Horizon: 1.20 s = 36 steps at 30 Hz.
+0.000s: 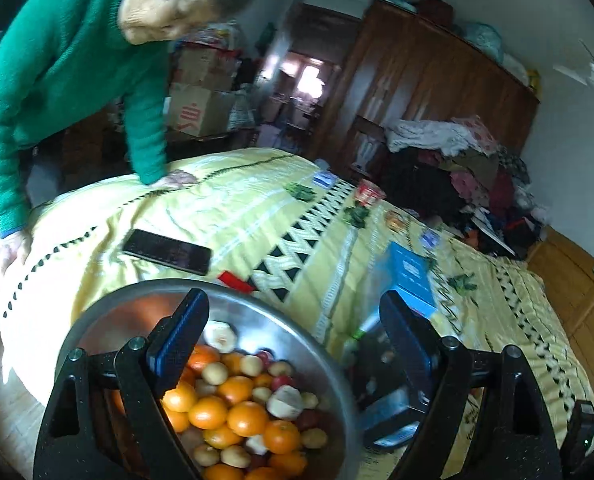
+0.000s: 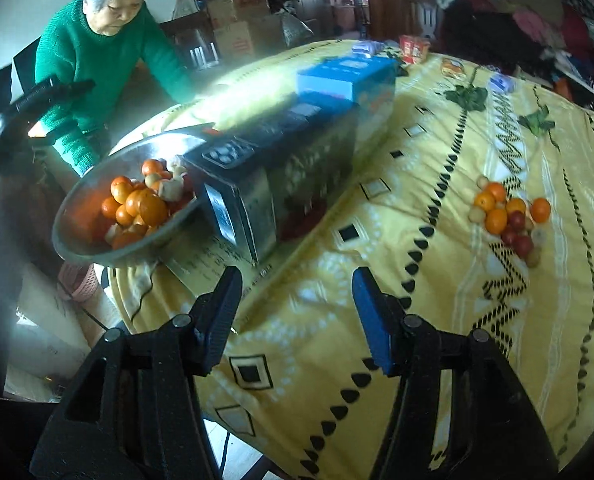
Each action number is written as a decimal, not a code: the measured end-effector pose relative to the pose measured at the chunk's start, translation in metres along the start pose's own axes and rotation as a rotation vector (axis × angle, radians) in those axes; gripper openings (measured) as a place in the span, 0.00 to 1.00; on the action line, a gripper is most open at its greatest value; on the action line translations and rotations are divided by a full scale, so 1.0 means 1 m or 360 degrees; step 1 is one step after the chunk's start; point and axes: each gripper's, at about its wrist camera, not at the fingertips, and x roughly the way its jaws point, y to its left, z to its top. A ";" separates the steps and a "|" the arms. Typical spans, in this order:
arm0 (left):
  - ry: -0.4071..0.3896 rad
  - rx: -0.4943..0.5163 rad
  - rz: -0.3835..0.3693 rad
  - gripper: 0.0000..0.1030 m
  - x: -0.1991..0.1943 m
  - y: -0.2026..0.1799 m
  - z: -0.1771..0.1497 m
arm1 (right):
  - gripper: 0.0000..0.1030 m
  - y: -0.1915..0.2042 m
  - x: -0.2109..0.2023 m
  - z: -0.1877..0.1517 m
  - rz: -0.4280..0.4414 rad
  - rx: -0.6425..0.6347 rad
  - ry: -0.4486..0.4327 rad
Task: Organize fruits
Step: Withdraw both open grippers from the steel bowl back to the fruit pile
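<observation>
Most fruit sits in the bowl [image 2: 97, 240] at nine o'clock, a small pile [image 2: 511, 220] remains loose on the cloth [image 2: 377, 360] at three, and both the left gripper [image 1: 293, 344] and right gripper [image 2: 297, 316] are spread wide, empty.
</observation>
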 end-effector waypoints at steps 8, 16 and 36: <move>0.0137 0.0442 -0.0431 0.86 0.006 -0.138 -0.051 | 0.57 -0.024 -0.008 -0.027 -0.0015 0.0071 0.0030; 0.0320 0.0660 -0.0625 0.86 0.025 -0.217 -0.088 | 0.57 -0.070 -0.016 -0.050 -0.0077 0.0229 0.0069; 0.0724 0.0664 -0.0660 0.86 0.106 -0.248 -0.165 | 0.51 -0.194 -0.011 -0.058 -0.0232 0.0571 0.0038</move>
